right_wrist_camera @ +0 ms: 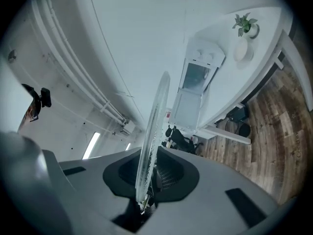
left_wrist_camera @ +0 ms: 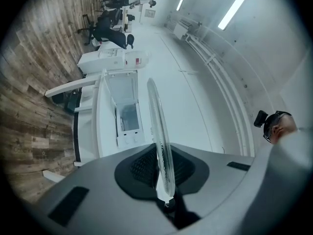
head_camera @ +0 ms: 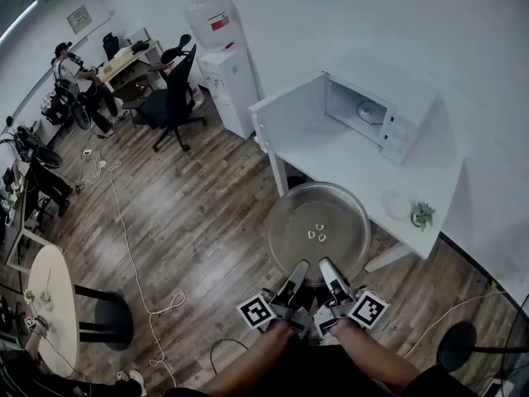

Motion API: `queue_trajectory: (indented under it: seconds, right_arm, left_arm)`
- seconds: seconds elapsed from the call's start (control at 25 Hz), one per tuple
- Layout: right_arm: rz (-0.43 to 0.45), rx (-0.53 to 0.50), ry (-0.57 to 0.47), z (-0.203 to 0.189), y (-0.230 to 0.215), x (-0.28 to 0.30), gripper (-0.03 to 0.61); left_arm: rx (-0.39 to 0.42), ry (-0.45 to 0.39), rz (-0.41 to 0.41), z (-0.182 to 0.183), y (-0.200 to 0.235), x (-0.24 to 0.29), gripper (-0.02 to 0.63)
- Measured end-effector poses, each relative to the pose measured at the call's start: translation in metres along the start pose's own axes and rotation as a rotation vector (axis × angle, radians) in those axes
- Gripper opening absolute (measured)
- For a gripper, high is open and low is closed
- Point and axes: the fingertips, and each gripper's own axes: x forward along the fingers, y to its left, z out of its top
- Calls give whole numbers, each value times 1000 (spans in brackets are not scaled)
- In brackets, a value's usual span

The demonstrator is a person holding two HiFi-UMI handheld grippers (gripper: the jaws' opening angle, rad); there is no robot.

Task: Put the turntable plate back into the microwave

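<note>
I hold a clear glass turntable plate (head_camera: 318,228) level in the air, in front of the white table (head_camera: 347,160). My left gripper (head_camera: 296,276) and my right gripper (head_camera: 329,275) are both shut on the plate's near rim, side by side. In the left gripper view the plate (left_wrist_camera: 159,131) stands edge-on between the pads of the left gripper (left_wrist_camera: 164,173). The right gripper view shows the plate's rim (right_wrist_camera: 154,126) clamped in the right gripper (right_wrist_camera: 146,177). The white microwave (head_camera: 376,110) sits on the table with its door (head_camera: 288,122) swung open to the left; a roller ring lies inside.
A small potted plant (head_camera: 422,215) and a white round object (head_camera: 398,208) sit on the table's right end. A water dispenser (head_camera: 225,69) stands left of the table, an office chair (head_camera: 169,98) beyond it. Cables trail across the wooden floor (head_camera: 124,222).
</note>
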Motion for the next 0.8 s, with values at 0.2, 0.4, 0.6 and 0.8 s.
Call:
queue_trajectory:
  seconds: [0.2, 0.4, 0.6, 0.8]
  right_arm:
    - [15, -5, -17, -7, 4, 18, 64]
    - [19, 0, -54, -12, 4, 34, 63]
    - [6, 15, -65, -10, -4, 50, 60]
    - [12, 17, -82, 5, -17, 74, 60]
  left_arm:
    - [5, 23, -21, 20, -2, 2, 51]
    - [15, 60, -16, 37, 0, 2, 51]
    - [2, 75, -10, 52, 7, 12, 49]
    - [4, 92, -5, 67, 20, 36, 49]
